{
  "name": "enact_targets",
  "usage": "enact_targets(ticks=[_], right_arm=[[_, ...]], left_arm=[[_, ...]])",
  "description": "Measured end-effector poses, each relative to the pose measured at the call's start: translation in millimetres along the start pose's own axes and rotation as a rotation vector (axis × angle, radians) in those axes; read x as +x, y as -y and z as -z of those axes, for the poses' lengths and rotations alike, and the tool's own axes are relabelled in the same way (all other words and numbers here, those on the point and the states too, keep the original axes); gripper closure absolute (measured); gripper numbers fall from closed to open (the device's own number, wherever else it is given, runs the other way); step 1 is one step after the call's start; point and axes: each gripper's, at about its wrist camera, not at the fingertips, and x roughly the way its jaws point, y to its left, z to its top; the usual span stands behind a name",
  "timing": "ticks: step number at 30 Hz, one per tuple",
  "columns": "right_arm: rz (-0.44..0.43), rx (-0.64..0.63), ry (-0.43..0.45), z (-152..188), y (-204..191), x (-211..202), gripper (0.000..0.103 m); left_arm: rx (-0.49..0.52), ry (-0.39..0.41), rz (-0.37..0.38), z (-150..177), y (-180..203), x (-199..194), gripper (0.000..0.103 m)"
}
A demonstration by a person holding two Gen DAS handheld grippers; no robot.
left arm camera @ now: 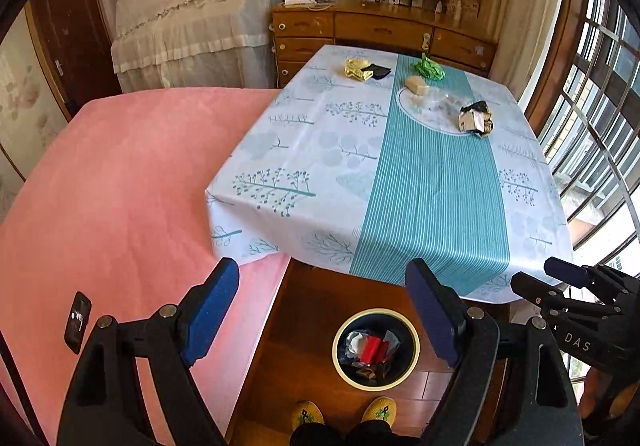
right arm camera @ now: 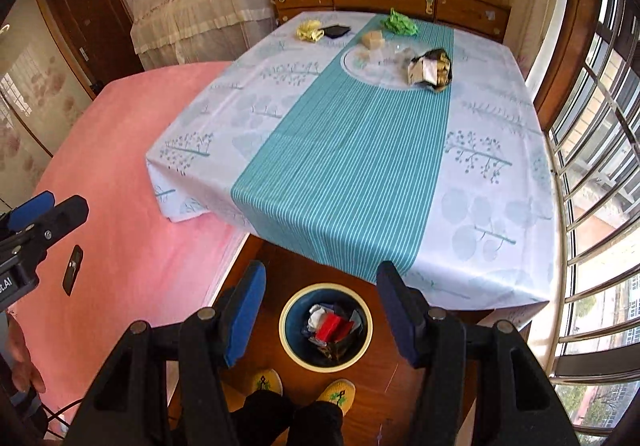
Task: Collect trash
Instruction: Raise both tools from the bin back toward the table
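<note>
Plainly, I read "DAS" on my right tongs while both they and my left tongs gape wide and empty above the round cream-rimmed bin of crumpled wrappers, with crinkled foil packet and green bag far beyond it on the glossy tabletop.

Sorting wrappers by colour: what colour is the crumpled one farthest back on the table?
Bright green wrapper, clearest in the right wrist view.
</note>
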Motion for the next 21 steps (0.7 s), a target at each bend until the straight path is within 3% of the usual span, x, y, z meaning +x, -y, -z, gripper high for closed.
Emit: enact_targets(ticks=[8,21], right_arm=[[-0.010,-0.058,0.136,-37.1,13.2,-30.1,0.045],[-0.048,0.003,0.179,-91.1,46.6,-19.8,0.045]], left_arm=[[0.015,0.109,-0.015,-34.9,31.5,-26.7,0.019],[0.080,0.145,0.000,-80.2,74.1,-1.0,0.019]])
